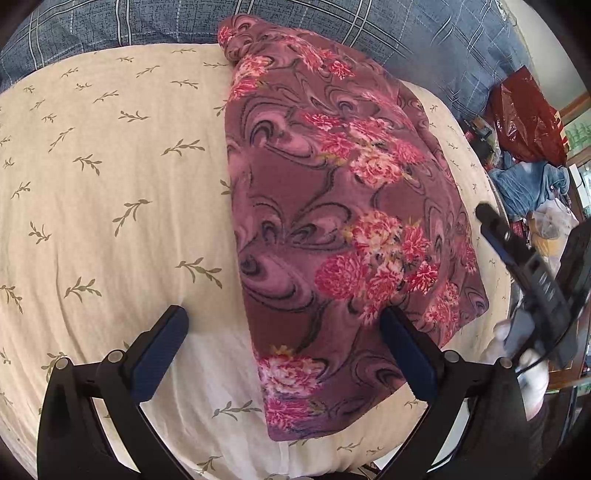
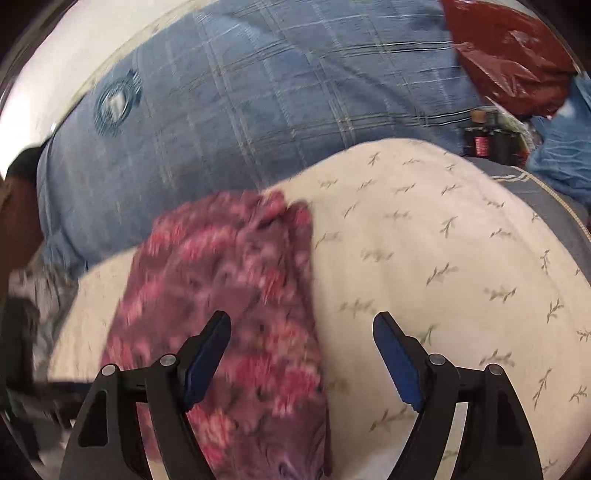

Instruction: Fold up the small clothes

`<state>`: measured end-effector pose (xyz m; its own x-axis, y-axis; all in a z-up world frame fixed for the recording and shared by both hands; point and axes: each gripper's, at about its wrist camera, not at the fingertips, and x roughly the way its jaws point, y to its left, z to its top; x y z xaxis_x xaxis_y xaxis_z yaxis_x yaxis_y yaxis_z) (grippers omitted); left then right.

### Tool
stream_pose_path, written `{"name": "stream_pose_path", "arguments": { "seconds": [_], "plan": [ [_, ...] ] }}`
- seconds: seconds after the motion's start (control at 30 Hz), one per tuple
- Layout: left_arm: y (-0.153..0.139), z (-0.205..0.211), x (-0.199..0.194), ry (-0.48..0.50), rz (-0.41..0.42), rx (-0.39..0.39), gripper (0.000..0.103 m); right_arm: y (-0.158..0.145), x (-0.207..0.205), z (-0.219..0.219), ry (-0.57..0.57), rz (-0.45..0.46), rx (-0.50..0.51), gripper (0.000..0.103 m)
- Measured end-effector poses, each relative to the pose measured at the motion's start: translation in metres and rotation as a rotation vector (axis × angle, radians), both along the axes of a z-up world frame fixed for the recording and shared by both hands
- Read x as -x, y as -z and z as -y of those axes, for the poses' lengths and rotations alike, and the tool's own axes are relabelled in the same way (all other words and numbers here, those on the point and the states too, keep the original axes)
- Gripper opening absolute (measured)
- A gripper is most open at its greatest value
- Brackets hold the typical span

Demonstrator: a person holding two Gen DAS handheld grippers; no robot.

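Note:
A maroon garment with pink flowers (image 1: 332, 206) lies folded lengthwise on the cream leaf-print sheet (image 1: 110, 184), running from the far blanket to the near edge. My left gripper (image 1: 284, 317) hovers open over its near left edge, one finger over the sheet, the other over the cloth. In the left wrist view my right gripper (image 1: 517, 258) shows at the right edge, off the garment. In the blurred right wrist view the garment (image 2: 236, 295) lies left of centre. The right gripper (image 2: 303, 325) is open above its right edge, nothing between the fingers.
A blue plaid blanket (image 1: 332, 22) covers the far side of the bed (image 2: 240, 103). A red plastic bag (image 1: 528, 114) and a pile of blue clothes (image 1: 528, 184) sit beyond the right edge. Dark bottles (image 2: 491, 144) stand by the bag.

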<state>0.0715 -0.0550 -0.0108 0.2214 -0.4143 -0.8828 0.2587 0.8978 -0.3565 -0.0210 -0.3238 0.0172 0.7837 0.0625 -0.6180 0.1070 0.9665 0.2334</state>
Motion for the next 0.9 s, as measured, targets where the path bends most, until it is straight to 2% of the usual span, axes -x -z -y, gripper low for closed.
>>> {"name": "stream_pose_path", "arguments": {
  "seconds": [0.1, 0.17, 0.2, 0.27, 0.4, 0.77, 0.9],
  "plan": [
    [0.000, 0.000, 0.000, 0.001, 0.001, 0.000, 0.103, -0.002, -0.014, 0.000, 0.006, -0.031, 0.038, 0.081],
    [0.000, 0.000, 0.000, 0.001, 0.000, 0.003, 0.103, 0.011, -0.025, -0.002, 0.030, -0.098, 0.117, 0.081],
    [0.000, 0.000, 0.000, 0.001, 0.000, 0.004, 0.103, 0.019, -0.028, -0.001, 0.032, -0.126, 0.131, 0.084],
    [0.000, -0.001, 0.001, 0.001, 0.001, 0.008, 0.103, 0.025, -0.023, 0.001, 0.046, -0.077, 0.120, 0.088],
    [0.000, -0.003, 0.000, 0.001, 0.005, 0.010, 0.103, 0.028, -0.018, 0.000, 0.053, -0.044, 0.121, 0.089],
    [-0.002, -0.005, 0.002, 0.004, 0.019, 0.013, 0.103, 0.028, -0.020, 0.003, 0.052, -0.045, 0.111, 0.090],
    [-0.015, -0.011, -0.005, -0.013, 0.039, 0.024, 0.101, 0.018, -0.025, 0.008, 0.055, -0.078, 0.083, 0.088]
  ]
}}
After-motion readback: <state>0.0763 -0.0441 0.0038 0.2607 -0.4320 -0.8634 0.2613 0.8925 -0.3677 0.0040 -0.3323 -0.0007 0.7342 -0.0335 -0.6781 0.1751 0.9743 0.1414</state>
